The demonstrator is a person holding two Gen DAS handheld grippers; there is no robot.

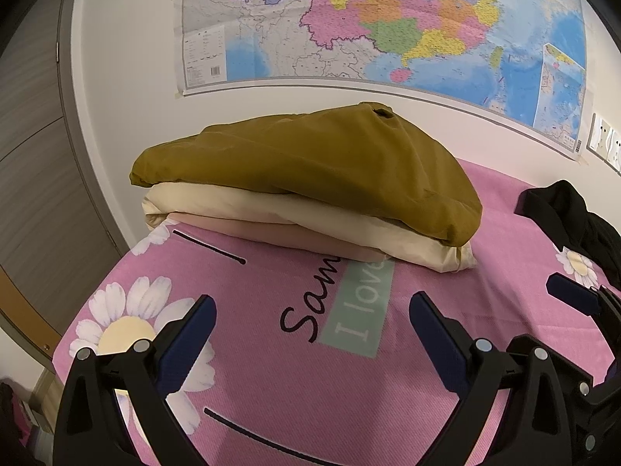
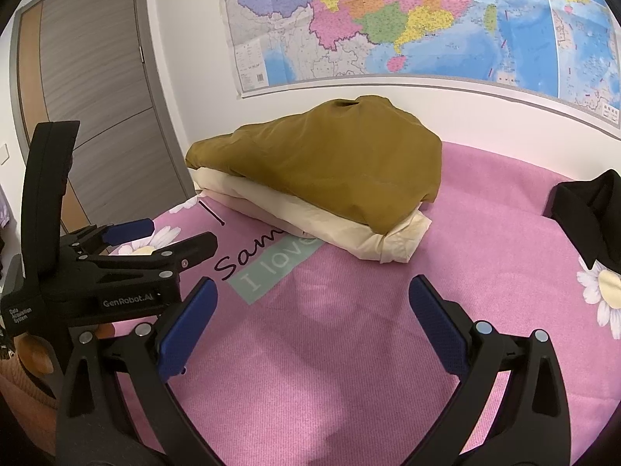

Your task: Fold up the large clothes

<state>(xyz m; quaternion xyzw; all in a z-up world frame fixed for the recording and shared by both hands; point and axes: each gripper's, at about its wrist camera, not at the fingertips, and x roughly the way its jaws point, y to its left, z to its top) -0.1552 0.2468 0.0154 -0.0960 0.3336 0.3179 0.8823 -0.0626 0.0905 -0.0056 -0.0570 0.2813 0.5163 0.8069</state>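
A pink bedsheet (image 1: 310,388) printed with daisies and lettering covers the bed and fills the lower half of both views. Above it a large coloured map (image 1: 388,27) hangs on the white wall. A grey door (image 2: 101,73) shows nearly whole in the right wrist view; the left wrist view catches only its edge.

Against the wall lies a stack of folded clothes: an olive-brown garment (image 1: 310,171) on top of a cream garment (image 1: 271,217), which rests on the sheet and partly covers the lettering. To the right, apart from the stack, a black garment (image 1: 574,217) lies crumpled; the left wrist view shows more of it than the right.

The left hand-held gripper (image 1: 312,322) hovers over bare sheet with its jaws spread wide, gripping nothing. The right hand-held gripper (image 2: 312,303) is likewise released and empty. Only the right wrist view shows the left one from the side, its body lettered "GenRobot.AI". A wall switch plate (image 1: 605,139) appears in the left wrist view alone.
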